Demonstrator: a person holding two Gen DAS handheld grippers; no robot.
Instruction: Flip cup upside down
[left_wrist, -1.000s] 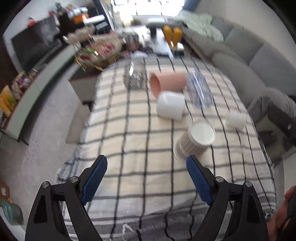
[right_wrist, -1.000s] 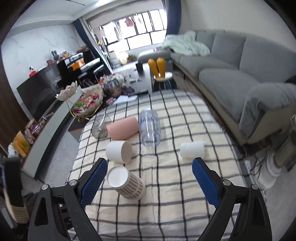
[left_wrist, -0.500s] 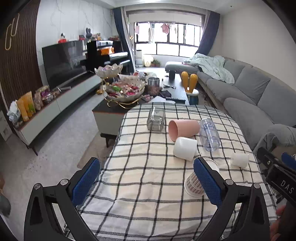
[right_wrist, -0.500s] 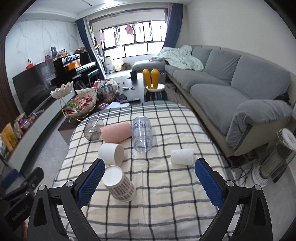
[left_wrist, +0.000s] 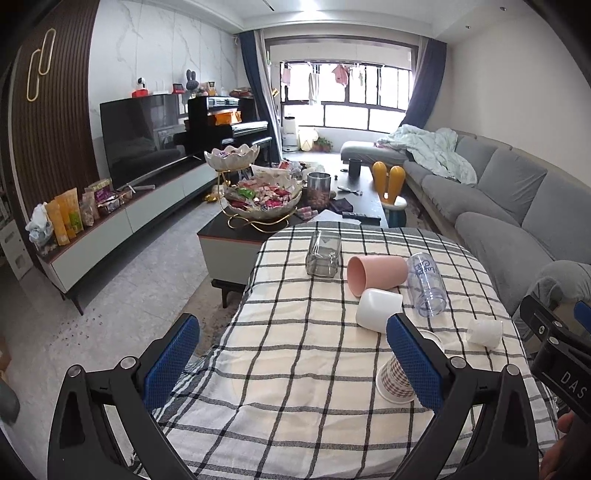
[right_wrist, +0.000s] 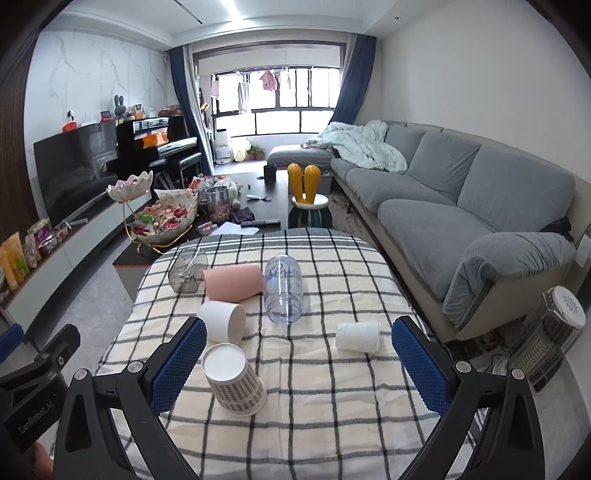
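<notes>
A checked paper cup (right_wrist: 235, 380) stands upside down on the plaid table (right_wrist: 332, 406), near its front left; in the left wrist view the checked cup (left_wrist: 395, 382) is partly behind my right finger. A white cup (right_wrist: 221, 320), a pink cup (right_wrist: 233, 282), a clear plastic cup (right_wrist: 283, 290) and a small white paper cup (right_wrist: 358, 335) lie on their sides. My left gripper (left_wrist: 293, 363) is open and empty, back from the table's left front. My right gripper (right_wrist: 293, 365) is open and empty above the front edge.
A clear square glass (left_wrist: 323, 253) lies at the table's far left. A dark coffee table with a snack bowl (left_wrist: 263, 201) stands beyond. A grey sofa (right_wrist: 480, 206) runs along the right. A small heater (right_wrist: 550, 339) stands on the floor at right.
Both grippers have pulled back and tilted up from the table, so the cups look smaller and more of the room shows. The cups have not moved.
</notes>
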